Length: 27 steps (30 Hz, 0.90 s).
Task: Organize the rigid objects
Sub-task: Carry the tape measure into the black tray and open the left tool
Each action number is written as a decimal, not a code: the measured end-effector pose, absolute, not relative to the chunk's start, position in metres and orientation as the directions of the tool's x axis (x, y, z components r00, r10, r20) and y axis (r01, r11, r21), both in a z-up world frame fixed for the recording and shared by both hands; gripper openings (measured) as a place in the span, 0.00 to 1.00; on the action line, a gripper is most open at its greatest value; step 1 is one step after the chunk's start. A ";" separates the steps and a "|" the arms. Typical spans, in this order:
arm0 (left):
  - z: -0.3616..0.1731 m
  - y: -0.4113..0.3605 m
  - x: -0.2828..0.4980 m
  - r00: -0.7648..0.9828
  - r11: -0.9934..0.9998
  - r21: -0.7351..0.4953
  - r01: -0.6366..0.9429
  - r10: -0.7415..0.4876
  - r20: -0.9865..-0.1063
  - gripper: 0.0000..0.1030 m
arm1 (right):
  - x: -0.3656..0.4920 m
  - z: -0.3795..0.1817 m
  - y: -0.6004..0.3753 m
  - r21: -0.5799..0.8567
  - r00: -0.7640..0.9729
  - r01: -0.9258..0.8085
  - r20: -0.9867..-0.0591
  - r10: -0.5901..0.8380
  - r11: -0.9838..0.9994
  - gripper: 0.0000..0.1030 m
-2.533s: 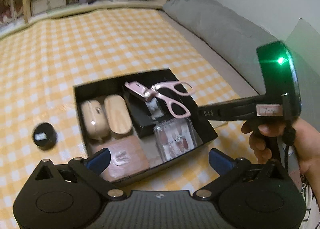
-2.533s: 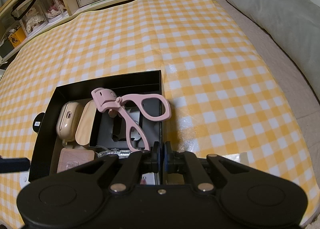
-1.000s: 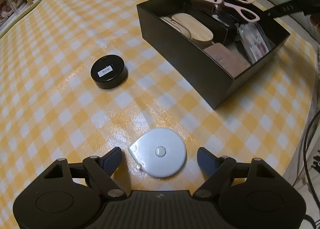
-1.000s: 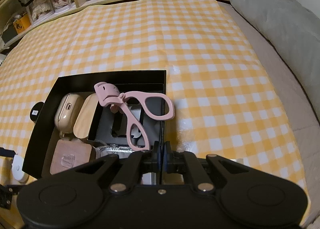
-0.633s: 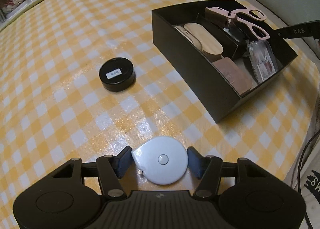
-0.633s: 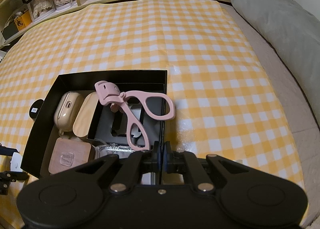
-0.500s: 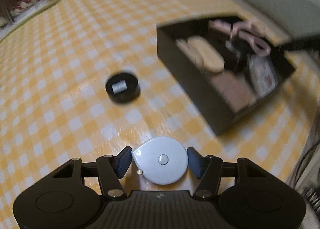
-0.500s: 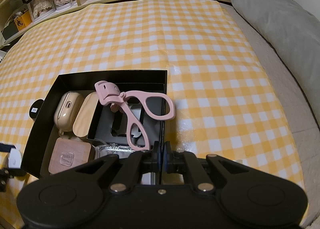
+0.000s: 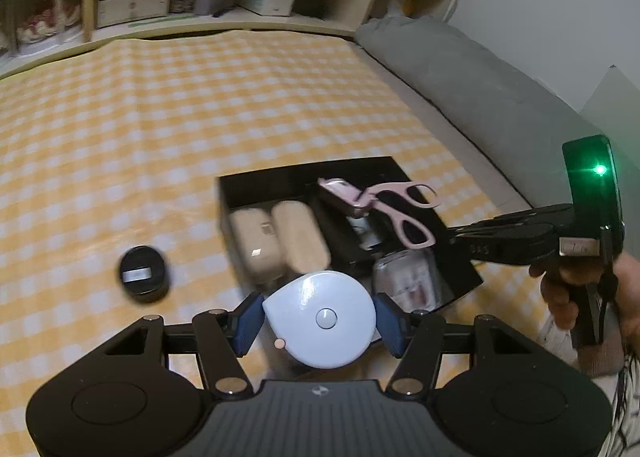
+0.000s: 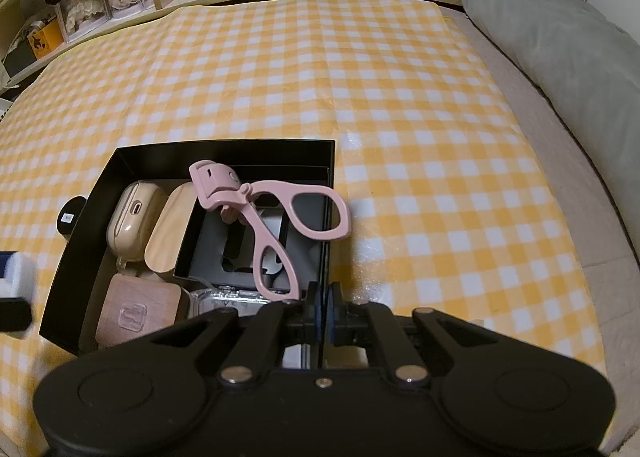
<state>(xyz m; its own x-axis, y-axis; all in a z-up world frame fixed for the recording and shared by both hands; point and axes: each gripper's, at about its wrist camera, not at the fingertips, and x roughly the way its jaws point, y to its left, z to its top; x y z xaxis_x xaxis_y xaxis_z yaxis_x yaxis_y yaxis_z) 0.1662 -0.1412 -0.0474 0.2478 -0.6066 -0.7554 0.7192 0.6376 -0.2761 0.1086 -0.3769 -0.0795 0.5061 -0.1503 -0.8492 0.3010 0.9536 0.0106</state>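
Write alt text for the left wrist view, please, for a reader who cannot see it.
The left claw grips a white round tape measure above a yellow checked cloth. Behind it lies an open black box with pink scissor-shaped tool and small cases; a black round tin sits left of it, and the right claw reaches its right wall.

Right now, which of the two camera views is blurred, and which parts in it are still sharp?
Left wrist view: the checkered cloth, the black box and the round black tin are smeared by motion blur; only the left hand-held gripper and the white tape measure it clamps look sharp. Right wrist view: sharp throughout, with fisheye bending at the edges.
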 end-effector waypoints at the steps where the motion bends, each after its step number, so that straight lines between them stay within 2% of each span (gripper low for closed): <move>1: -0.050 -0.148 0.165 0.243 0.636 -0.278 0.720 -0.606 -0.758 0.59 | 0.108 -0.079 -0.378 0.012 0.506 0.301 -0.849 -0.149 0.954 0.04; 13: -0.071 -0.190 0.165 0.206 0.641 -0.339 0.688 -0.621 -0.756 0.59 | 0.109 -0.080 -0.378 0.010 0.506 0.301 -0.849 -0.151 0.953 0.04; 15: -0.072 -0.191 0.164 0.191 0.641 -0.366 0.674 -0.630 -0.753 0.67 | 0.108 -0.080 -0.378 0.011 0.506 0.301 -0.850 -0.150 0.953 0.04; 16: -0.072 -0.192 0.163 0.189 0.646 -0.372 0.667 -0.629 -0.754 0.80 | 0.109 -0.080 -0.377 0.012 0.506 0.302 -0.849 -0.150 0.953 0.04; 17: -0.072 -0.191 0.162 0.192 0.650 -0.370 0.664 -0.626 -0.755 0.85 | 0.109 -0.080 -0.377 0.012 0.506 0.302 -0.849 -0.150 0.953 0.04; 22: -0.070 -0.190 0.159 0.184 0.645 -0.363 0.673 -0.621 -0.762 0.85 | 0.109 -0.080 -0.378 0.010 0.505 0.302 -0.850 -0.151 0.953 0.04; 27: -0.067 -0.189 0.155 0.189 0.649 -0.343 0.679 -0.607 -0.772 0.94 | 0.109 -0.080 -0.377 0.011 0.506 0.302 -0.849 -0.150 0.953 0.04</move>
